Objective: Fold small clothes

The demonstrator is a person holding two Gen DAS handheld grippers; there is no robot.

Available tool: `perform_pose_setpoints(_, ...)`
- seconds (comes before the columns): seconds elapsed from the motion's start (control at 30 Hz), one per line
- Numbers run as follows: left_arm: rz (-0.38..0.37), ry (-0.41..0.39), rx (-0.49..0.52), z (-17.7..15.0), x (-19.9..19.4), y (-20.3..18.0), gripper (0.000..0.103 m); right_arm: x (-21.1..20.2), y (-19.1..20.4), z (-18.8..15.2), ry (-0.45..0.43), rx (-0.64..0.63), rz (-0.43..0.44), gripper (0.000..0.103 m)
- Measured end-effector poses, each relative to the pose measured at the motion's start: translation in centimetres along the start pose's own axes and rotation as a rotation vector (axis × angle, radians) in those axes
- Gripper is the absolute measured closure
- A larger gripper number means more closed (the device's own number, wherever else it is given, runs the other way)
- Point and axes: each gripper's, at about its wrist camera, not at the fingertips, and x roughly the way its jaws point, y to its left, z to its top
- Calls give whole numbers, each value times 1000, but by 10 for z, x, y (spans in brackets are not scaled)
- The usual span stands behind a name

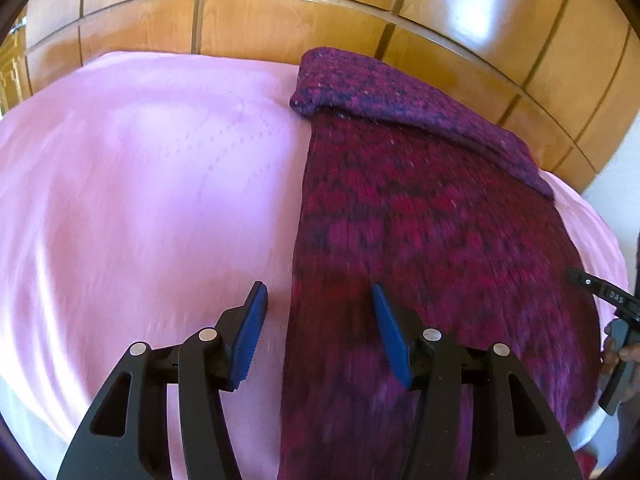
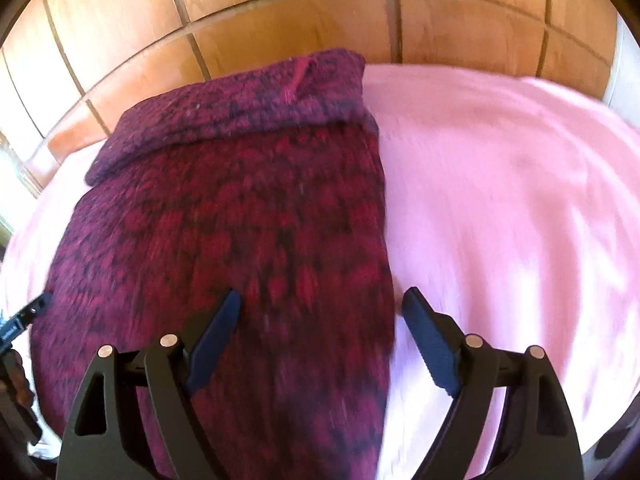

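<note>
A dark red and purple knitted sweater (image 1: 432,216) lies flat on a pink sheet, its far end folded over into a thick purple band (image 1: 392,92). My left gripper (image 1: 318,300) is open and empty, straddling the sweater's left edge near its near end. In the right wrist view the same sweater (image 2: 224,232) lies with its folded band (image 2: 248,108) at the far end. My right gripper (image 2: 320,304) is open and empty, straddling the sweater's right edge. The other gripper shows at the right edge of the left wrist view (image 1: 600,292) and at the left edge of the right wrist view (image 2: 24,316).
The pink sheet (image 1: 140,200) covers the bed, also seen in the right wrist view (image 2: 500,200). A glossy wooden panelled headboard (image 1: 280,28) rises behind the bed, also in the right wrist view (image 2: 320,28). A white wall (image 1: 616,176) shows at far right.
</note>
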Motion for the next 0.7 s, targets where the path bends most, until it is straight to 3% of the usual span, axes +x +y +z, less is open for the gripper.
perform_pose_setpoints(0.07,-23,15,-2,-9,-10,4,49,-12,-5,-17,15,4,28,30)
perform_pose_setpoints(0.2,-112,90,21,-30,-28,10,60,-37,-5,-50,83,12,117,47)
perform_pose_setpoints(0.27,-151,127,34,-38,-33,9,63,-46,-4,-59,134,9,160,48)
perform_pose_setpoints(0.37,-161,154,80,-46,-38,4,82,-50,4,-76,224,-20,218,55)
perform_pose_setpoints(0.43,-183,141,83,-43,-45,5,88,-52,12,-79,254,-44,252,78)
perform_pose_setpoints(0.5,-235,110,68,-31,-55,8,89,-58,15,-70,230,-52,276,83)
perform_pose_setpoints(0.7,-384,13,-37,19,-62,16,90,-72,15,-15,55,34,397,85)
